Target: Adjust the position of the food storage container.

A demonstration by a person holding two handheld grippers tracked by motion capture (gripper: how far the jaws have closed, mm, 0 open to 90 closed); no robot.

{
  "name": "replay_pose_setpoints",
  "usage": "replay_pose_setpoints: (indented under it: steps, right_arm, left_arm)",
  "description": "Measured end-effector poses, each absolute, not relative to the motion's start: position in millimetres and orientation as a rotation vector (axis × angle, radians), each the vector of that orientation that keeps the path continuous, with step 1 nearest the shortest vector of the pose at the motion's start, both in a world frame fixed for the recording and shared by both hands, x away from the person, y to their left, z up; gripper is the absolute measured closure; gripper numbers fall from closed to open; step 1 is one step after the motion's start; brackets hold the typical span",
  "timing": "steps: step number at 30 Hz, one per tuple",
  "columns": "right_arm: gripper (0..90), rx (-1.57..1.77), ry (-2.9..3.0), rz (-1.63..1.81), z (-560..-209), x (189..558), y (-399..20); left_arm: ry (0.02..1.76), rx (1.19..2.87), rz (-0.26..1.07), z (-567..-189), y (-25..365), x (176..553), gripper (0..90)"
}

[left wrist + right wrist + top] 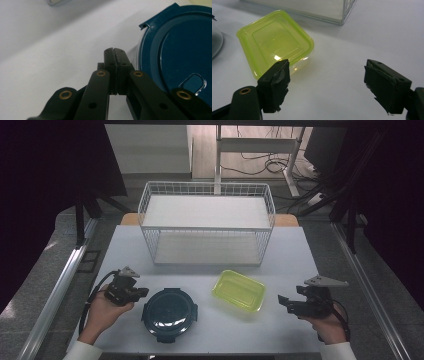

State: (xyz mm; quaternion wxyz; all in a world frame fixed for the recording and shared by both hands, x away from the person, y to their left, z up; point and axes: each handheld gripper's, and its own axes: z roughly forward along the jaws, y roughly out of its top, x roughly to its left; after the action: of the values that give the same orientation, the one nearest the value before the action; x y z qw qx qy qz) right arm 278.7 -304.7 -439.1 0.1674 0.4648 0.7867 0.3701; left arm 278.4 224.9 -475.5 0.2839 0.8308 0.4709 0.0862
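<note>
Round blue container [169, 314] beside closed, empty left claw [115, 50]; right claw [325, 82] wide open.

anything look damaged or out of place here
The right gripper has ragged, torn-looking pads. The yellow-green container lies askew to the table edge. The round blue container and wire rack look in order.
</note>
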Motion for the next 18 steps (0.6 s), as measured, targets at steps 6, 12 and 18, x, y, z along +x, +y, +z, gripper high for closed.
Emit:
replay_pose_setpoints:
  steps: [6, 12, 18]
  right_arm:
    - [20.9, 1.324, 2.244, 1.043, -440.1, 279.0, -303.9]
    - [20.9, 1.324, 2.240, 1.041, -439.5, 278.4, -304.7]
    - [20.9, 1.320, 2.250, 1.033, -440.7, 279.3, -301.9]
  left_arm:
    - [1.239, 2.256, 0.171, -480.2, 219.9, 276.1, 90.0]
    - [1.258, 2.264, 0.160, -482.3, 221.2, 273.1, 90.0]
    - [1.272, 2.261, 0.179, -481.9, 218.7, 271.4, 90.0]
